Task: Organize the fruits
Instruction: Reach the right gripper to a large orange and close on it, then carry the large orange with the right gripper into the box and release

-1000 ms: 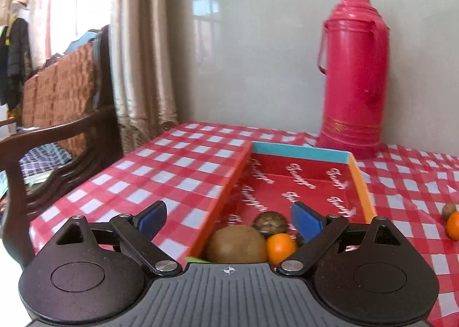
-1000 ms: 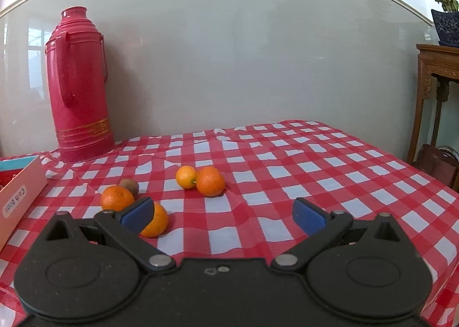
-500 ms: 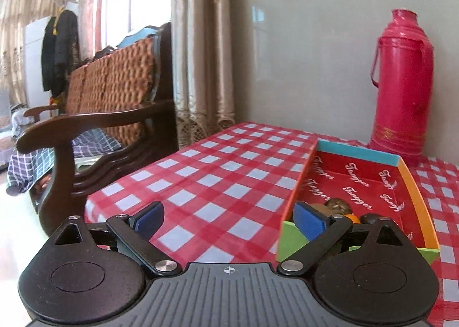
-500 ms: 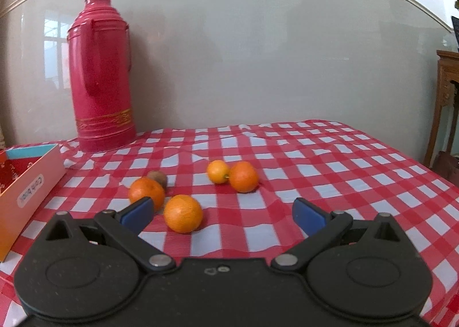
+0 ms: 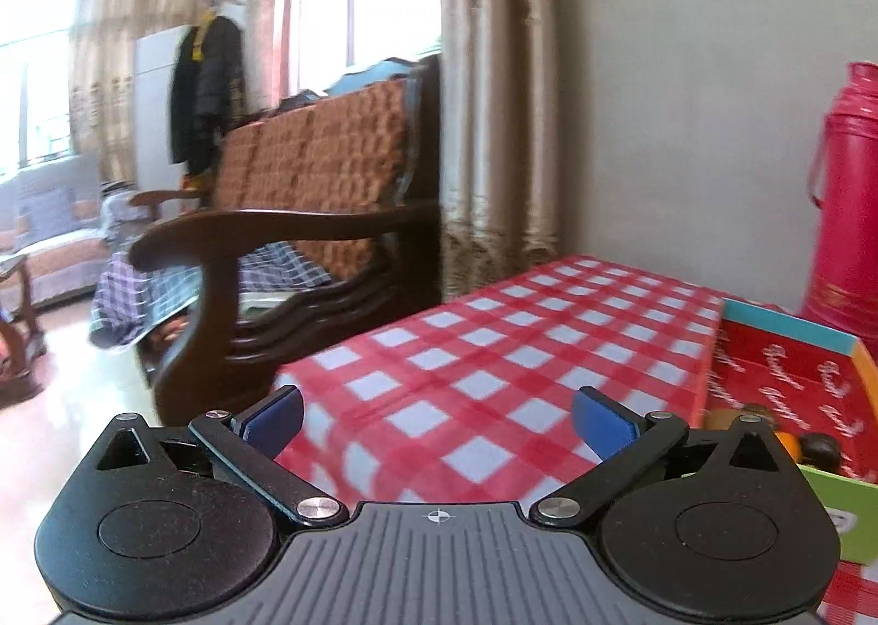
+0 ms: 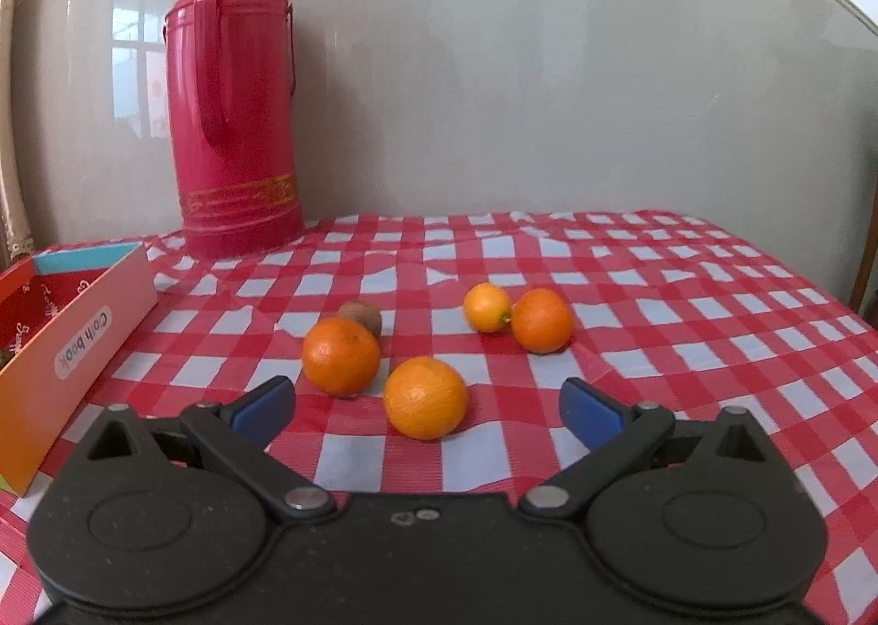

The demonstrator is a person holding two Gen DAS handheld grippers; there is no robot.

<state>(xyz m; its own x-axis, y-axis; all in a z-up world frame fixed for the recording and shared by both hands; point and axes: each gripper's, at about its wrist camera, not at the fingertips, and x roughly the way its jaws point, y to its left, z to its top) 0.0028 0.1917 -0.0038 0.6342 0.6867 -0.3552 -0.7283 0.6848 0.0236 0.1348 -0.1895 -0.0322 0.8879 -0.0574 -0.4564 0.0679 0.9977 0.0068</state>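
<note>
A table under a red-and-white checked cloth point(image 6: 631, 307) fills the scene, its far edge against a grey wall and its left edge falling away toward a dark wooden armchair point(image 5: 285, 241) close beside it. A tall red thermos point(image 6: 236, 103) stands far left against the wall. Near it at the left sits an open red cardboard box point(image 6: 77, 345), with a few fruits point(image 5: 812, 449) in its near end, partly hidden. The left gripper point(image 5: 436, 419) hovers over bare cloth left of the box, jaws opening with nothing between them. The right gripper point(image 6: 425, 405) has its jaws spread wide, the nearest orange point(image 6: 425, 397) lying on the cloth between them, untouched. Just beyond lie another orange point(image 6: 340, 356) touching a brown kiwi point(image 6: 362, 317), then a third orange point(image 6: 542, 320) against a small yellow-orange citrus point(image 6: 485, 307). Open cloth stretches right and far.
</note>
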